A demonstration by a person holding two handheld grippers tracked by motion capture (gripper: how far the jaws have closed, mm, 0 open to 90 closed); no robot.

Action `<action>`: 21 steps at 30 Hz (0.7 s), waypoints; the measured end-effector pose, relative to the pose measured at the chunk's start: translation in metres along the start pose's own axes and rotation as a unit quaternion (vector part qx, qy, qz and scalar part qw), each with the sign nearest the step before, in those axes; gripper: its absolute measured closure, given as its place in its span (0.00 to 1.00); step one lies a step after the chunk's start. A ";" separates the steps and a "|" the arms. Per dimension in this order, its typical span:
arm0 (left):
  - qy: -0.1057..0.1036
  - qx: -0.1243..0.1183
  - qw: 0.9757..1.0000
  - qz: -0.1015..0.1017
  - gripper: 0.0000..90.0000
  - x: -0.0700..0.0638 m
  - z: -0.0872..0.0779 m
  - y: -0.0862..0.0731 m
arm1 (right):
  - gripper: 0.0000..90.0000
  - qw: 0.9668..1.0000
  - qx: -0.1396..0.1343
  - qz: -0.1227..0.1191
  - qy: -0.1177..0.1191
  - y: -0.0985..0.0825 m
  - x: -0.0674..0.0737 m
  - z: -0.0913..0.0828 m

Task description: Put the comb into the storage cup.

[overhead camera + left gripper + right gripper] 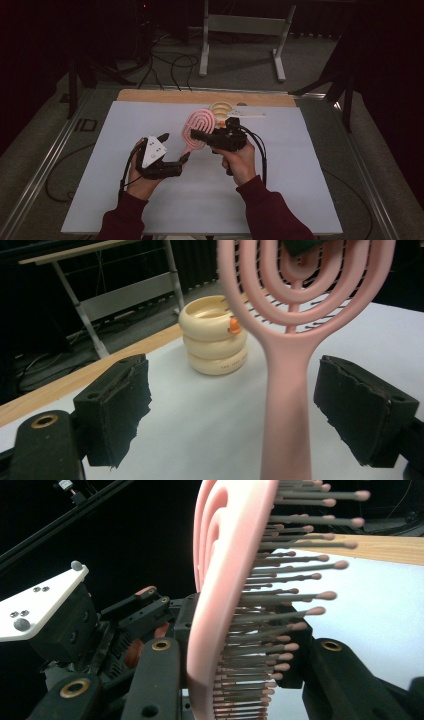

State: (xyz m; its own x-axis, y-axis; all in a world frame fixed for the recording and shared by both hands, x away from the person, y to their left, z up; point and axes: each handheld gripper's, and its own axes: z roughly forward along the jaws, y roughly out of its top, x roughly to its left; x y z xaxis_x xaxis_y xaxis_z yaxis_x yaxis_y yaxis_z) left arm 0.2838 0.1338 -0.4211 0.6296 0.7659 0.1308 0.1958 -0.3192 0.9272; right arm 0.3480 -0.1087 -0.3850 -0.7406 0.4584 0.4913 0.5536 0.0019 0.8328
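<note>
A pink hairbrush (196, 126) with looped ribs hangs above the white table, its handle pointing toward the person's left hand. My right gripper (202, 135) is shut on the brush head; in the right gripper view its jaws clamp the pink back and the bristles of the brush (220, 605) near the lower edge of the head. My left gripper (175, 148) stands open with the handle between its jaws. In the left gripper view the handle (286, 400) rises between the two black pads (117, 407), with a gap on each side.
A cream stack of rings (221, 107) with an orange spot (234, 326) stands near the wooden far edge (150, 95). A white flat piece (250, 116) lies beside it. The white sheet (150, 200) covers the table. Metal stands and cables are behind.
</note>
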 end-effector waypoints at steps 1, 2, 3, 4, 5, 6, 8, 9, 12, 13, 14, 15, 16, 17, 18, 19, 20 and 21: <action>0.000 0.000 1.000 0.000 0.16 0.000 0.000 0.000 | 0.70 1.000 -0.001 0.002 0.001 0.000 -0.001 -0.001; 0.005 0.003 1.000 -0.004 0.16 0.002 -0.001 0.000 | 0.70 1.000 -0.001 0.002 0.001 0.000 -0.001 -0.001; 0.007 0.003 1.000 -0.004 0.14 0.003 -0.001 -0.001 | 0.70 1.000 -0.003 0.005 0.001 0.001 -0.002 -0.002; 0.007 0.003 1.000 -0.005 0.13 0.004 -0.002 -0.001 | 0.70 1.000 -0.003 0.005 0.000 0.001 -0.002 -0.002; 0.006 0.002 1.000 -0.008 0.12 0.005 -0.003 -0.001 | 0.70 1.000 -0.004 0.006 -0.001 0.001 -0.002 -0.002; 0.005 0.001 1.000 -0.011 0.11 0.006 -0.004 -0.001 | 0.70 1.000 -0.004 0.006 -0.002 0.002 -0.003 -0.003; 0.005 0.001 1.000 -0.016 0.11 0.007 -0.004 -0.001 | 0.70 1.000 -0.005 0.005 -0.003 0.002 -0.003 -0.003; 0.005 0.002 1.000 -0.019 0.09 0.008 -0.004 0.000 | 0.70 1.000 -0.005 0.001 -0.010 0.002 -0.003 -0.004; 0.000 0.005 1.000 -0.026 0.07 0.010 -0.006 0.000 | 0.70 1.000 -0.004 0.001 -0.012 0.003 -0.005 -0.004; -0.002 0.005 1.000 -0.031 0.06 0.011 -0.007 0.000 | 0.70 1.000 -0.004 0.002 -0.013 0.004 -0.005 -0.005; -0.002 0.008 0.999 -0.033 0.06 0.012 -0.007 0.000 | 0.70 1.000 -0.005 0.003 -0.014 0.004 -0.006 -0.005; -0.001 0.009 0.999 -0.034 0.06 0.012 -0.008 0.000 | 0.70 1.000 -0.005 0.003 -0.015 0.005 -0.007 -0.005; -0.002 0.009 0.999 -0.036 0.06 0.013 -0.009 -0.001 | 0.70 1.000 -0.005 0.003 -0.016 0.005 -0.007 -0.005; 0.000 0.010 0.999 -0.038 0.06 0.014 -0.009 -0.002 | 0.70 1.000 -0.004 0.004 -0.017 0.005 -0.008 -0.006; 0.002 0.010 0.999 -0.040 0.06 0.014 -0.010 -0.003 | 0.70 1.000 -0.004 0.004 -0.019 0.006 -0.009 -0.006; 0.005 0.011 0.999 -0.044 0.07 0.015 -0.011 -0.004 | 0.70 1.000 -0.004 0.003 -0.019 0.006 -0.009 -0.007; 0.007 0.013 0.999 -0.048 0.07 0.017 -0.012 -0.005 | 0.70 1.000 -0.004 0.002 -0.021 0.007 -0.010 -0.007; 0.010 0.016 0.999 -0.050 0.07 0.018 -0.012 -0.006 | 0.70 1.000 -0.004 0.001 -0.023 0.008 -0.010 -0.008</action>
State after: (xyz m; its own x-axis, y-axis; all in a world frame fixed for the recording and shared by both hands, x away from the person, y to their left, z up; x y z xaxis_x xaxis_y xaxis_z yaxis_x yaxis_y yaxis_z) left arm 0.2848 0.1563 -0.4203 0.5907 0.8056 0.0455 0.2806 -0.2580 0.9245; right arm 0.3571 -0.1202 -0.3819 -0.7209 0.4989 0.4811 0.5522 -0.0059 0.8337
